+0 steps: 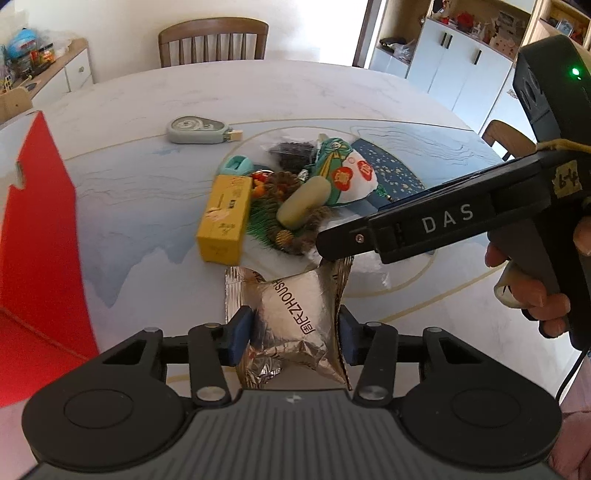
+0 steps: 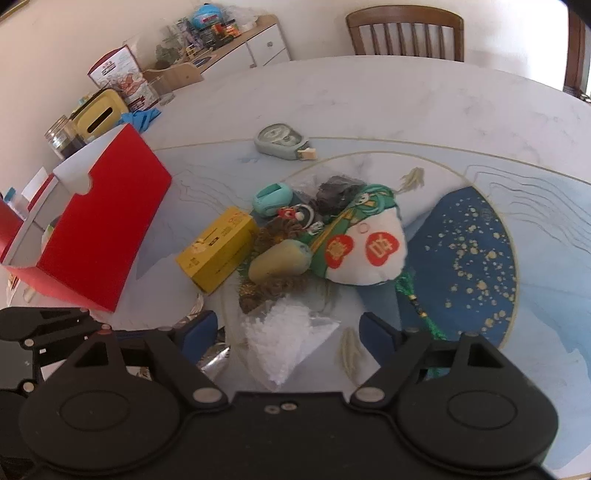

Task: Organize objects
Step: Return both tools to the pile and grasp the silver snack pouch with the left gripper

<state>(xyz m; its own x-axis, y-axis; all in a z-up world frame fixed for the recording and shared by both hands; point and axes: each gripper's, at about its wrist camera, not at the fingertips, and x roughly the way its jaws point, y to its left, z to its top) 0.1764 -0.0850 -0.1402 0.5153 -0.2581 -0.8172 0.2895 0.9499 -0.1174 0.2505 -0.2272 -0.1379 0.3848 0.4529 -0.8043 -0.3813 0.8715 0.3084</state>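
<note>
My left gripper (image 1: 293,332) has its blue pads against both sides of a silver foil packet (image 1: 291,314) with printed lettering, at the near edge of the pile. My right gripper (image 2: 288,330) stands open over a clear bag of white granules (image 2: 280,332), its pads well clear of the bag on each side. Behind them lies a heap: a yellow box (image 2: 218,249), a pale green oblong piece (image 2: 279,260), a white and green plush pouch (image 2: 362,251), a teal dispenser (image 2: 271,199) and pine cones (image 1: 284,184). The right gripper's body (image 1: 424,221) crosses the left wrist view.
An open red box (image 2: 99,221) stands at the left on the round marble table (image 2: 406,103). A grey-green oval case (image 2: 280,142) lies beyond the heap. A wooden chair (image 2: 404,33) stands at the far side, a cluttered sideboard (image 2: 207,40) by the wall.
</note>
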